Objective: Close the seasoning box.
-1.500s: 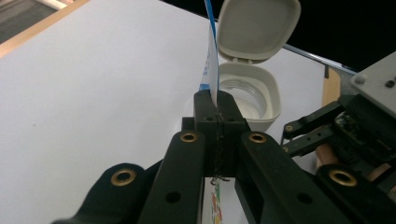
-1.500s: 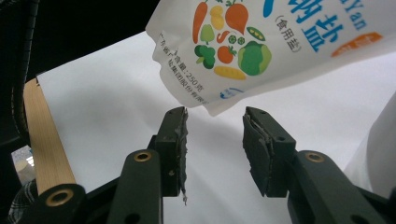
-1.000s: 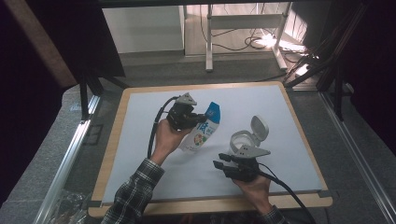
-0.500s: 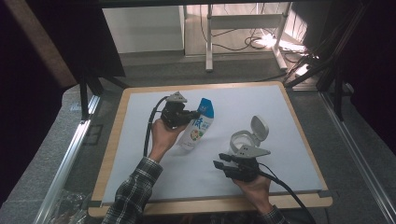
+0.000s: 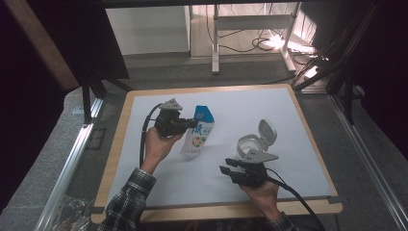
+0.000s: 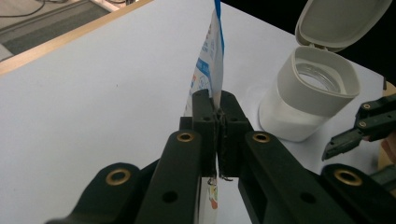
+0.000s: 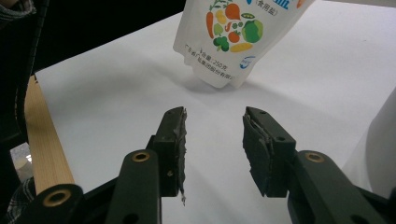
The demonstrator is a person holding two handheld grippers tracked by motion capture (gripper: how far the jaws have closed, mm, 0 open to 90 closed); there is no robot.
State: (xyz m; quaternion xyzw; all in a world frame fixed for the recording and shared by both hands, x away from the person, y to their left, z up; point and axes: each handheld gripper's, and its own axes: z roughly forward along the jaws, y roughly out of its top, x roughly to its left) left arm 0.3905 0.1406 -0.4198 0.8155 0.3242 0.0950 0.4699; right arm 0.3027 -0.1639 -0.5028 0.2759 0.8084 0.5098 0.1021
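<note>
Pouch [image 5: 198, 132] of seasoning, white with a blue top and printed vegetables, hangs upright from our left gripper [image 5: 185, 126] over the middle of the white counter [image 5: 288, 120], and its bottom corner seems to rest on or just above the surface; from the high view we cannot tell which. In the left gripper view the 2 black fingers [image 6: 204, 116] are pressed together on the pouch's thin side seam, so the bag stands edge-on between them.

Compared with 1 second ago, our left hand has carried the pouch a little toward the left and slightly lower, and the bag now stands more upright instead of leaning over toward the jar. We read that as repositioning, not pouring: the pouch is farther from the jar's mouth than it was, and its top looks sealed, though the seam is too small to be sure.

White jar [image 5: 251, 144] sits to the right of the pouch, apart from it, with its flip lid [image 5: 267, 133] swung open and the mouth clear. Our right gripper [image 5: 230, 169] hovers near the jar's base on the side toward us, without touching it; in the right gripper view its 2 fingers [image 7: 173, 135] stand apart with nothing between them and point at the lower end of the pouch.

Our guess is that the free right gripper will next take hold of the pouch to help open or tip it toward the jar.
</note>
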